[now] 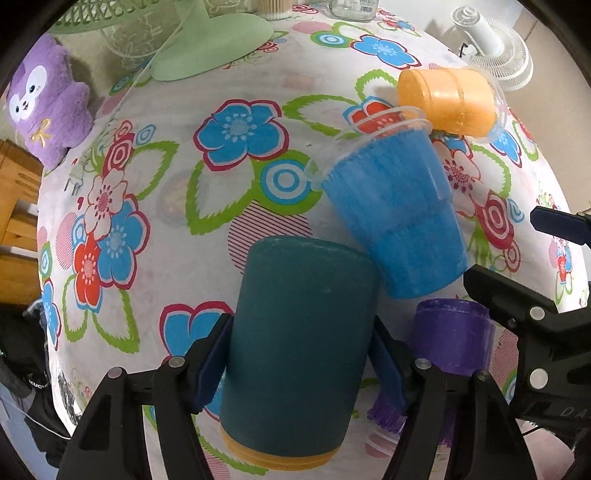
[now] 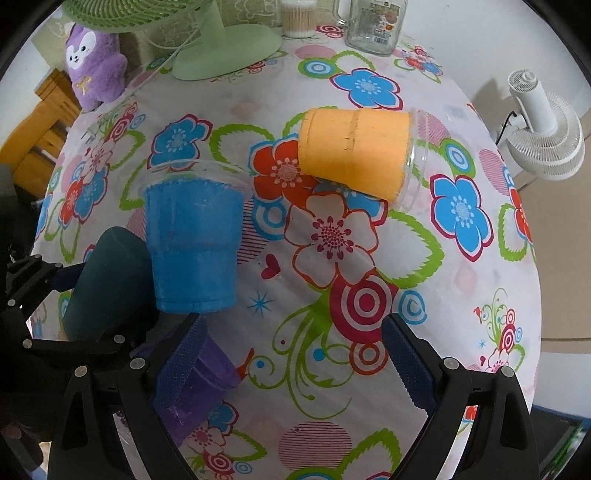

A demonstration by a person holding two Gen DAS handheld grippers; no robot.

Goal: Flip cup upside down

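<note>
My left gripper (image 1: pixel 299 358) is shut on a dark teal cup (image 1: pixel 299 343), which stands bottom-up with its yellow rim low; it also shows in the right wrist view (image 2: pixel 107 284). A blue cup (image 1: pixel 399 218) stands upright just beyond it, also seen in the right wrist view (image 2: pixel 192 243). An orange cup (image 2: pixel 354 151) lies on its side further back. A purple cup (image 2: pixel 199 387) sits bottom-up beside my right gripper's left finger. My right gripper (image 2: pixel 291 362) is open and empty over the flowered tablecloth.
A green fan base (image 2: pixel 229 51), a purple plush toy (image 2: pixel 96 62), a glass jar (image 2: pixel 373 26) and a cotton-swab tub (image 2: pixel 299 18) stand at the table's far edge. A white fan (image 2: pixel 543 129) is off the right side.
</note>
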